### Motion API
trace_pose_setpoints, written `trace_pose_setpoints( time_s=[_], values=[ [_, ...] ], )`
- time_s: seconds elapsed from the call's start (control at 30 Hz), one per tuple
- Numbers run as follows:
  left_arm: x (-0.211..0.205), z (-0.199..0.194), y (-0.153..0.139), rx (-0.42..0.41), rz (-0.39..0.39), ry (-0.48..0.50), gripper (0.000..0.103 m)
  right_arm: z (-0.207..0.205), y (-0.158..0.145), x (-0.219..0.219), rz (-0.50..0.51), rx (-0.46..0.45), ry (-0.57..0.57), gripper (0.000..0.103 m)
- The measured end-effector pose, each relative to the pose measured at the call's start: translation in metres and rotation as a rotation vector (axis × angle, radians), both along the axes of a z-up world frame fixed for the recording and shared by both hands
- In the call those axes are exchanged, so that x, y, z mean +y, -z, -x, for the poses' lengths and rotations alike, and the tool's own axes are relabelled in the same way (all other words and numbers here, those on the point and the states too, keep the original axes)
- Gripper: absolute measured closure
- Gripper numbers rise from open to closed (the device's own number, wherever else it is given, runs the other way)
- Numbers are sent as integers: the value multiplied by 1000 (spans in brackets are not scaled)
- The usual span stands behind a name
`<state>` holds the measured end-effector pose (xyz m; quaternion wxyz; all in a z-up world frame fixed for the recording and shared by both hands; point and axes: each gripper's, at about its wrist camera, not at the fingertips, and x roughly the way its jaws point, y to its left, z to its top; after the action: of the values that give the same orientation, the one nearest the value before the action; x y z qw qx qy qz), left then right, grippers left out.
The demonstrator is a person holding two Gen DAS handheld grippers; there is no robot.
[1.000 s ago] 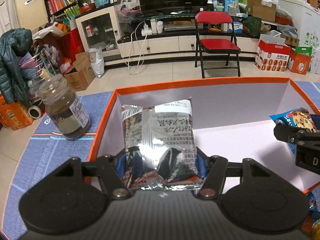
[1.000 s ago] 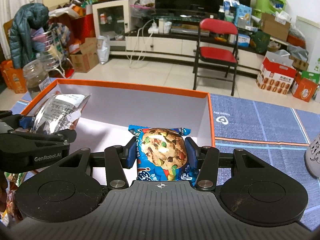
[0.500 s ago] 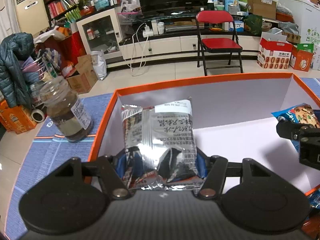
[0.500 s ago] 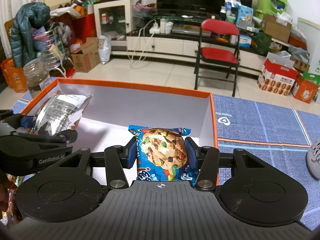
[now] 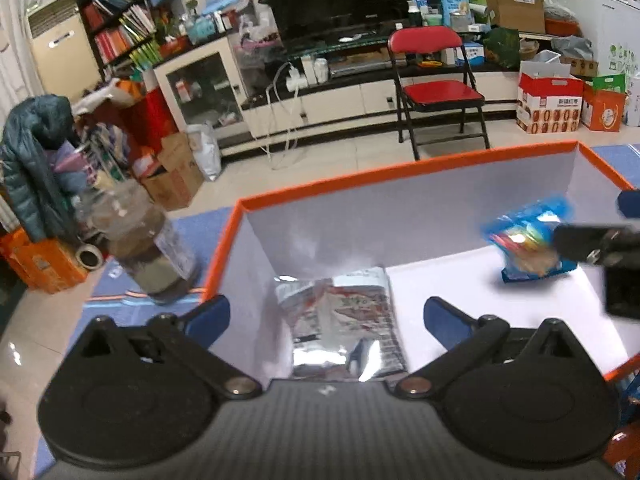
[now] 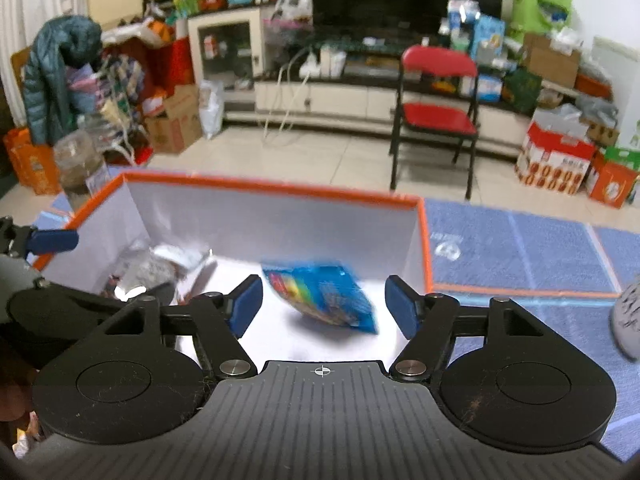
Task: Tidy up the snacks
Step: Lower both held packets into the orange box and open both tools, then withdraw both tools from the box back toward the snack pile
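Note:
An orange-rimmed box (image 5: 404, 168) with a white inside sits on a blue cloth; it also shows in the right wrist view (image 6: 272, 190). My left gripper (image 5: 326, 316) is open over the box's left part, and a silver snack packet (image 5: 340, 320) lies loose on the box floor below it. My right gripper (image 6: 322, 306) is open over the box's right part, and a blue cookie packet (image 6: 320, 294) is blurred and loose between the fingers, inside the box. The cookie packet (image 5: 528, 248) and the silver packet (image 6: 160, 268) each show in the other view.
A glass jar (image 5: 148, 248) with brown contents stands on the cloth left of the box. A grey-white object (image 6: 626, 316) sits at the right edge of the cloth. A red folding chair (image 5: 436, 88) and boxes stand on the floor beyond.
Both grippers have opened. The silver packet and the blue cookie packet have left the fingers and dropped into the box.

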<state>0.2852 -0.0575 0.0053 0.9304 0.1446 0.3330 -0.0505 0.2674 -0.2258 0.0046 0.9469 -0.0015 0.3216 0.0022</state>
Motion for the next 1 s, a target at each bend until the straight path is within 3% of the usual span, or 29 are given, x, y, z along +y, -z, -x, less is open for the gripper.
trace_pose_setpoints(
  time_s=[0.1, 0.17, 0.27, 0.37, 0.5, 0.67, 0.8, 1.0],
  values=[
    [9, 15, -18, -32, 15, -6, 1, 24, -22, -6, -22, -60, 25, 45],
    [14, 31, -31, -55, 13, -2, 1, 54, -35, -9, -42, -109, 44, 36],
    [24, 61, -45, -62, 38, 1, 1, 103, -46, -15, -49, -166, 75, 33],
    [39, 98, -47, -49, 57, -4, 1, 159, -45, -19, -55, -202, 112, 27],
    [55, 138, -37, -14, 66, -35, 0, 214, -33, -18, -48, -209, 147, 26],
    [75, 162, -17, 39, 133, -66, 0, 233, -11, -13, -53, -171, 169, 26],
    [75, 157, -8, 53, 91, -62, 0, 228, 6, -7, 44, -153, 159, 26],
    [77, 149, -4, 50, 82, -83, 0, 212, 17, -12, 54, -116, 167, 26]
  ],
)
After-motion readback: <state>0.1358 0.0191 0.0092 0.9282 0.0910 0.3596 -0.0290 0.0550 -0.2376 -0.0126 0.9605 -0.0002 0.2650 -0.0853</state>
